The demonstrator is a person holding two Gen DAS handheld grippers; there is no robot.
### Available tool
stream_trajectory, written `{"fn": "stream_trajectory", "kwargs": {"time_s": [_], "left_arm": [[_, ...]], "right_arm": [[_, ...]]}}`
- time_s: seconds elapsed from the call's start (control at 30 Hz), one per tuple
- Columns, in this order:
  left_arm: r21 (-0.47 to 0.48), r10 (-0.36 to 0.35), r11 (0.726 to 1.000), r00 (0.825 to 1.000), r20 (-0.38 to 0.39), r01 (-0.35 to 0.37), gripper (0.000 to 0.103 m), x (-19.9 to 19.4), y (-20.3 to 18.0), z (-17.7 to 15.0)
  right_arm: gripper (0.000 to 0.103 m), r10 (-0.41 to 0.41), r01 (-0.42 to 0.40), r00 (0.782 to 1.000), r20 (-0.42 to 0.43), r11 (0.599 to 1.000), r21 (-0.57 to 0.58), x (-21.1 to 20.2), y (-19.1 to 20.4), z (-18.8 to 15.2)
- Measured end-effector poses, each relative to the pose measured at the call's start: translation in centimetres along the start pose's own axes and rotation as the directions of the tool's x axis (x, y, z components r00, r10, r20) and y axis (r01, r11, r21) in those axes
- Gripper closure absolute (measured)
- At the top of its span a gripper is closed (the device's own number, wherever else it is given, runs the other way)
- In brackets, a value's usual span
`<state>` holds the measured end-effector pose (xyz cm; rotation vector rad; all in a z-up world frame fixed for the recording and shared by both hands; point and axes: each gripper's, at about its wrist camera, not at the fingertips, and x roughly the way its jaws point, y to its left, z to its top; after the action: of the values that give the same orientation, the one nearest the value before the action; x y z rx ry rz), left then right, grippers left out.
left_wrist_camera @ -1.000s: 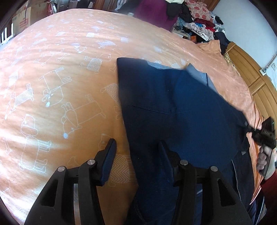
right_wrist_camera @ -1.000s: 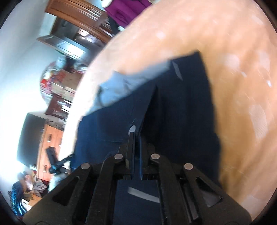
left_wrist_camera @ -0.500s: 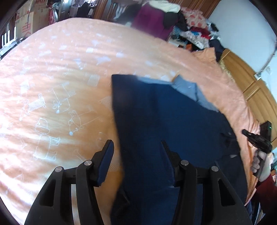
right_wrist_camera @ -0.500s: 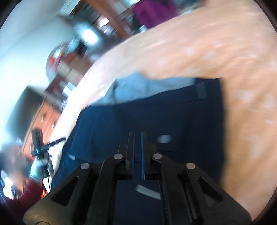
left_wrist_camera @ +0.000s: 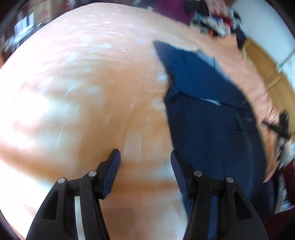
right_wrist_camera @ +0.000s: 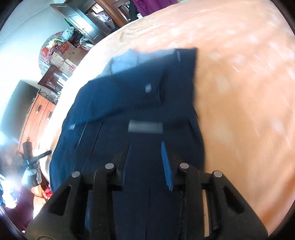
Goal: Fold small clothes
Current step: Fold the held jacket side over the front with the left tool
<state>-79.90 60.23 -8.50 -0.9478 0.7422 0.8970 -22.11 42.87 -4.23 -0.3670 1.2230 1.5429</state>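
Observation:
A dark navy garment (left_wrist_camera: 208,114) with a pale blue lining at its far end lies on the orange bedsheet (left_wrist_camera: 83,88); its far part is folded back over the rest. In the left wrist view my left gripper (left_wrist_camera: 144,157) is open over bare sheet, just left of the garment's edge, nothing between its fingers. In the right wrist view the same navy garment (right_wrist_camera: 140,96) spreads ahead, a grey label (right_wrist_camera: 145,126) on it. My right gripper (right_wrist_camera: 145,153) is open above the garment's near part, holding nothing.
The bedsheet (right_wrist_camera: 239,92) stretches wide to the right of the garment. A pile of clothes (left_wrist_camera: 212,14) and wooden panelling (left_wrist_camera: 267,64) lie beyond the bed. Cardboard boxes (right_wrist_camera: 66,53) and a wooden cabinet (right_wrist_camera: 36,118) stand at the left. A gloved hand (right_wrist_camera: 30,177) holds the other device.
My right gripper went from shut on the garment to open, letting it go. My left gripper swung left off the garment over bare sheet. The views are motion-blurred.

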Motion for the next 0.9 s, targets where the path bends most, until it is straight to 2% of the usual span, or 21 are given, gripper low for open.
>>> {"fn": "stream_trajectory", "kwargs": {"time_s": [0.03,0.1,0.2,0.23,0.3,0.33,0.4,0.47,0.6,0.63,0.77,0.9], "left_arm": [[-0.037,-0.055,0.998,0.998,0.028,0.056,0.044,-1.4,0.4,-1.8],[-0.052,-0.124,0.991,0.991,0.056,0.127,0.044,-2.7,0.5,-4.2],[-0.058,-0.144,0.987,0.985,0.094,0.150,0.044,-4.0,-0.4,-7.3],[-0.067,-0.141,0.986,0.983,0.117,0.149,0.044,-4.4,-0.7,-7.6],[-0.089,-0.163,0.979,0.968,0.193,0.183,0.043,-5.5,-0.7,-7.5],[-0.091,-0.168,0.977,0.963,0.212,0.190,0.042,-5.4,-1.6,-7.3],[-0.053,-0.180,0.979,0.962,0.204,0.194,0.042,-4.8,-2.8,-5.7],[0.017,-0.176,0.984,0.969,0.173,0.176,0.041,-3.2,-5.0,-2.9],[0.032,-0.253,0.967,0.956,0.147,0.251,0.041,1.6,-7.6,2.2],[0.060,-0.227,0.974,0.965,0.131,0.221,0.042,3.2,-8.6,3.3],[0.117,-0.156,0.982,0.987,0.037,0.151,0.047,8.2,-9.5,5.9],[0.156,-0.129,0.980,0.992,0.008,0.126,0.049,10.5,-9.4,7.6]], "right_arm": [[0.067,-0.002,0.002,1.000,-0.011,1.000,0.008,-0.8,-0.1,-1.2],[0.065,-0.018,0.019,1.000,-0.023,0.999,0.037,-2.0,0.1,-3.8],[0.067,0.008,-0.008,1.000,-0.015,0.999,0.035,-2.7,1.7,-5.8],[0.070,0.032,-0.032,0.999,-0.017,0.999,0.019,-2.1,2.9,-6.0],[0.087,0.078,-0.078,0.997,-0.019,0.997,0.004,-0.4,5.5,-5.5],[0.088,0.105,-0.106,0.994,-0.028,0.994,-0.020,0.3,6.7,-5.5],[0.089,0.145,-0.148,0.988,-0.044,0.986,-0.073,3.5,10.8,-4.4],[0.089,0.187,-0.194,0.980,-0.068,0.976,-0.102,6.2,14.1,-3.4],[0.089,0.256,-0.268,0.962,-0.098,0.953,-0.142,10.7,19.2,-1.3],[0.089,0.266,-0.279,0.959,-0.102,0.949,-0.150,11.5,20.0,-1.0],[0.089,0.282,-0.296,0.954,-0.104,0.943,-0.153,12.8,20.9,-0.2],[0.089,0.272,-0.282,0.958,-0.095,0.952,-0.117,12.9,18.7,0.1]]}}
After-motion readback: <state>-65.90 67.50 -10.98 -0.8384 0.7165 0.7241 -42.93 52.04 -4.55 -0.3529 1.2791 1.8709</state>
